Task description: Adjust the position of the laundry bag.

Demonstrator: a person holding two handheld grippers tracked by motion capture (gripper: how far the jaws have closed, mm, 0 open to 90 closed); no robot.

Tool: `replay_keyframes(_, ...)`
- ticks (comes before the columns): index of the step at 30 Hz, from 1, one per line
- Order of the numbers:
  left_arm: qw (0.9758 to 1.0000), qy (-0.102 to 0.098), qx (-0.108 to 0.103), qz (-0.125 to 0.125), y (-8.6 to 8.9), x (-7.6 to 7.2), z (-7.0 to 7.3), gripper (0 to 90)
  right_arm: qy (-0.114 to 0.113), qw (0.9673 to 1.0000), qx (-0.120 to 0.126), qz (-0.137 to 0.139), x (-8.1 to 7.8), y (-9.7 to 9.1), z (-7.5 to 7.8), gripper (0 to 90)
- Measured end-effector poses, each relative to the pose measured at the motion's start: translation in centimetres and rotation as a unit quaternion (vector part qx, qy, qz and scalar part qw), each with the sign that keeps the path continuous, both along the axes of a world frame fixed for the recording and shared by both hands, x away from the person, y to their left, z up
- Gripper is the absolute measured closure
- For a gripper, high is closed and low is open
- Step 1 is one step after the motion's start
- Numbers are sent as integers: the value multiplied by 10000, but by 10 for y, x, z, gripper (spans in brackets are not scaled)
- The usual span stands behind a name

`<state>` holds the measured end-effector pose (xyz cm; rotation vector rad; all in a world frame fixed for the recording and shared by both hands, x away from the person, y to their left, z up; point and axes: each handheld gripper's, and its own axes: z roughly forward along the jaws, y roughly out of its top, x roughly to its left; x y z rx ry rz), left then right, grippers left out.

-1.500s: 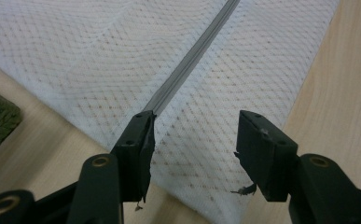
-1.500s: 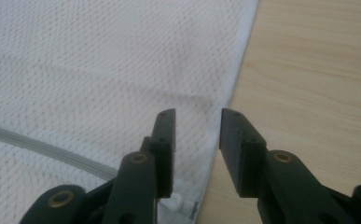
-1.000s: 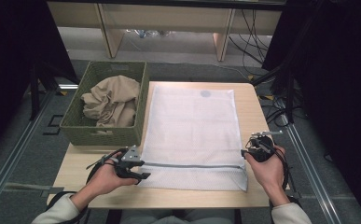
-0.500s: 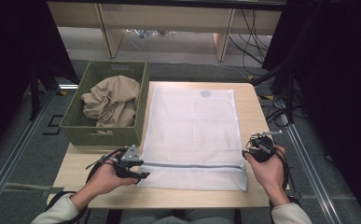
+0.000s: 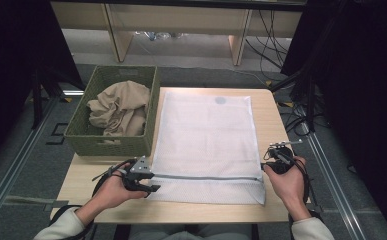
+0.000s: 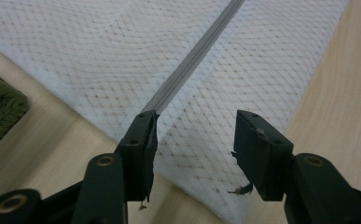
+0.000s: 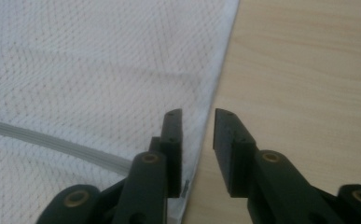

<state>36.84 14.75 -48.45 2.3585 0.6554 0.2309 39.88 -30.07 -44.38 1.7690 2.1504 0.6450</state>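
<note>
Left gripper (image 5: 148,181) sits half open over the zip (image 6: 194,56) end of the mesh bag (image 5: 208,135). Right gripper (image 7: 197,123) has just been closing, its jaws either side of the bag's right edge, not pinching. High view shows the bag lying long from near edge to far edge, beside the basket (image 5: 108,142).

Lab-style recording setup: small wooden desk (image 5: 273,112) on grey floor (image 5: 26,150), black curtains (image 5: 366,100) around, loose cables (image 5: 273,47), metal rails (image 5: 11,172).
</note>
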Motion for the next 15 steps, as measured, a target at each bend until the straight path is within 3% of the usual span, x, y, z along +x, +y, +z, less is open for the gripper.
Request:
replay_keyframes(2,10000,-9,39,-35,0,0,0,493,13,10000,43,63,1,-1,-1,754)
replay_keyframes(3,10000,-30,40,-70,-1,0,-1,490,142,9999,0,44,2,-2,-4,748)
replay_keyframes(6,9999,90,36,-77,-2,0,-2,481,256,9997,-22,56,5,-3,-7,716)
replay_keyframes(7,9998,118,101,-146,-2,1,-3,481,405,9991,-2,-142,5,-1,-7,703)
replay_keyframes(8,9998,156,63,-124,-4,2,-4,481,405,9991,-2,-142,5,-1,-7,703)
replay_keyframes(9,9991,178,255,-301,-4,4,-4,482,423,9991,-20,21,9,-4,-10,692)
replay_keyframes(11,9987,241,296,-328,-7,6,-6,485,759,9970,23,-163,13,-2,-13,667)
replay_keyframes(12,9987,306,309,-282,-10,6,-8,505,829,9964,78,-176,20,-2,-18,662)
replay_keyframes(13,9981,305,460,-292,-12,7,-10,524,908,9955,128,-238,22,-1,-19,653)
replay_keyframes(15,9985,343,397,-158,-15,6,-12,577,967,9951,86,-178,27,-2,-23,661)
